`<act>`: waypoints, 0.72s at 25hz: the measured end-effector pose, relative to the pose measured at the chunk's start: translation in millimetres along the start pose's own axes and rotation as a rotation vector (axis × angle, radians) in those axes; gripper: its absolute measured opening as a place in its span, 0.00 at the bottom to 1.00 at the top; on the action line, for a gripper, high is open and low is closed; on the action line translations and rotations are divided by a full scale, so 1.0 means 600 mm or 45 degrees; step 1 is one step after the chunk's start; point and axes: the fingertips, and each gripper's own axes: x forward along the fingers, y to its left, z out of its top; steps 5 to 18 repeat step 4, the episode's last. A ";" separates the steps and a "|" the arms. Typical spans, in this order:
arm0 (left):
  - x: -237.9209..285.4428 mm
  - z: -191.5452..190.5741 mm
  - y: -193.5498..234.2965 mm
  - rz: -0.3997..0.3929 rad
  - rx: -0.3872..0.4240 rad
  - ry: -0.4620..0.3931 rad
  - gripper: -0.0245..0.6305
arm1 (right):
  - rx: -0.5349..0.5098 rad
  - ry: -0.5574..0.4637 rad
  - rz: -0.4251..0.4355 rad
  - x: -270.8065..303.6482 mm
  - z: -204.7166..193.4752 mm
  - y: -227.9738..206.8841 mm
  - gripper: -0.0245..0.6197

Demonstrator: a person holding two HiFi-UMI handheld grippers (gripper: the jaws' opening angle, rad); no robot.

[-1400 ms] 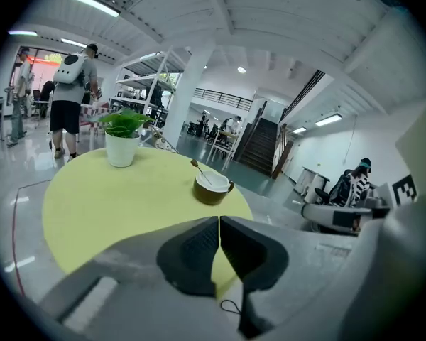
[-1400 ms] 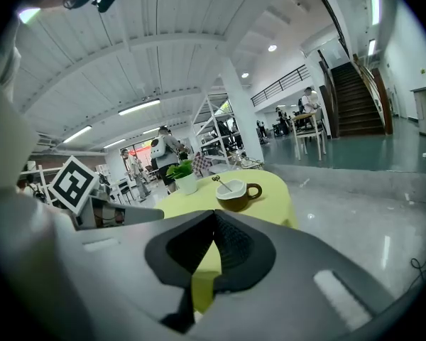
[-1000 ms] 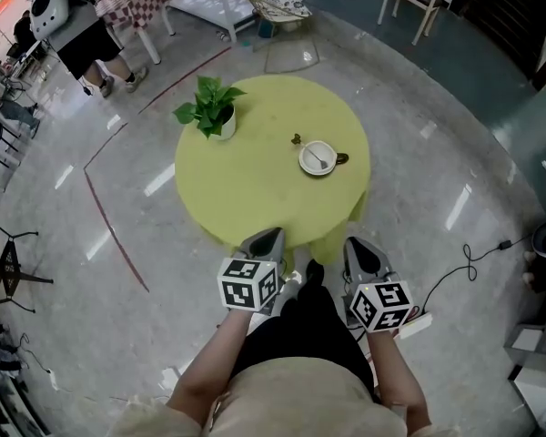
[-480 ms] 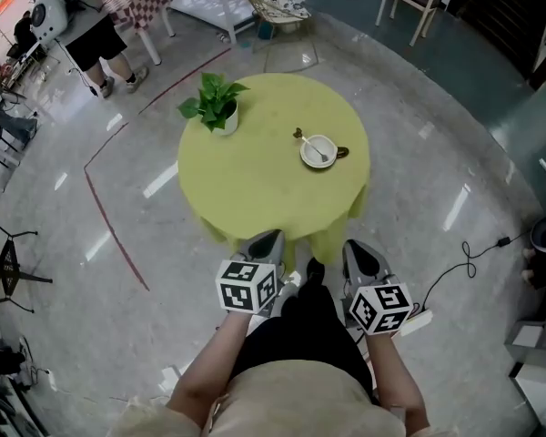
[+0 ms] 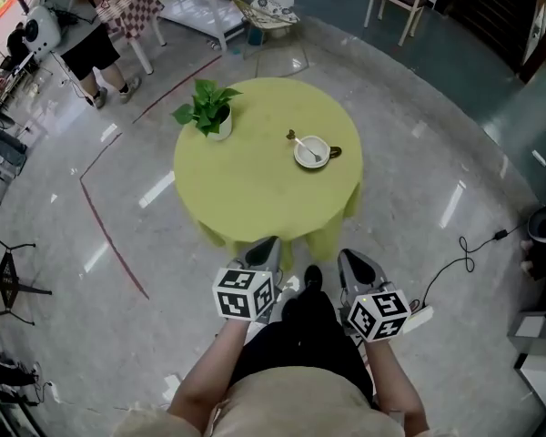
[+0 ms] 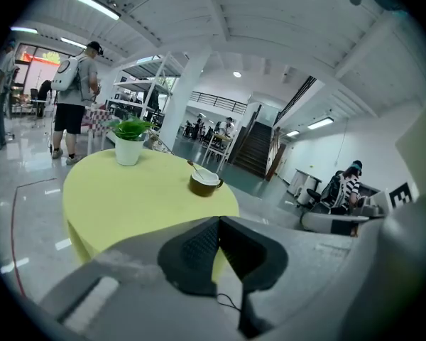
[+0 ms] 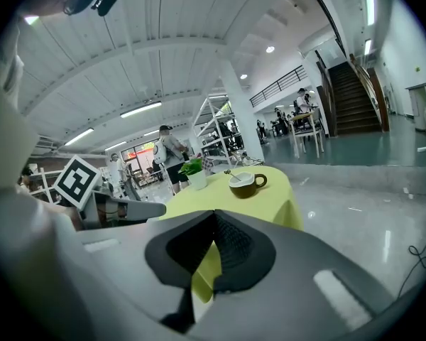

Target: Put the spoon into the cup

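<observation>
Moved: my tongs sit lower in frame.
Tongs: left tongs (image 5: 266,243), right tongs (image 5: 350,256) pinched together, empty.
Gripper views only: stairs (image 6: 259,148).
Table (image 5: 246,180): yellow; spoon (image 5: 302,146) in cup (image 5: 307,158).
Floor (image 5: 419,180): shiny.

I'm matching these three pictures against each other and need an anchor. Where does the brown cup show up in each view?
Head view: the cup is above the picture's centre, on the right part of the yellow table.
Left gripper view: the cup is just left of centre, near the table's right edge.
Right gripper view: the cup is slightly right of centre, on the tabletop.
Shared landmark: the potted plant is left of the cup in all three.
</observation>
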 end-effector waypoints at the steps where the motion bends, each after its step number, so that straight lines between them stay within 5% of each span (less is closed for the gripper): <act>1: -0.003 0.000 0.001 0.000 -0.001 0.002 0.04 | 0.005 0.003 0.004 -0.001 -0.003 0.004 0.04; 18: -0.012 -0.002 0.006 0.001 -0.005 0.012 0.04 | 0.010 0.016 0.014 -0.005 -0.014 0.015 0.04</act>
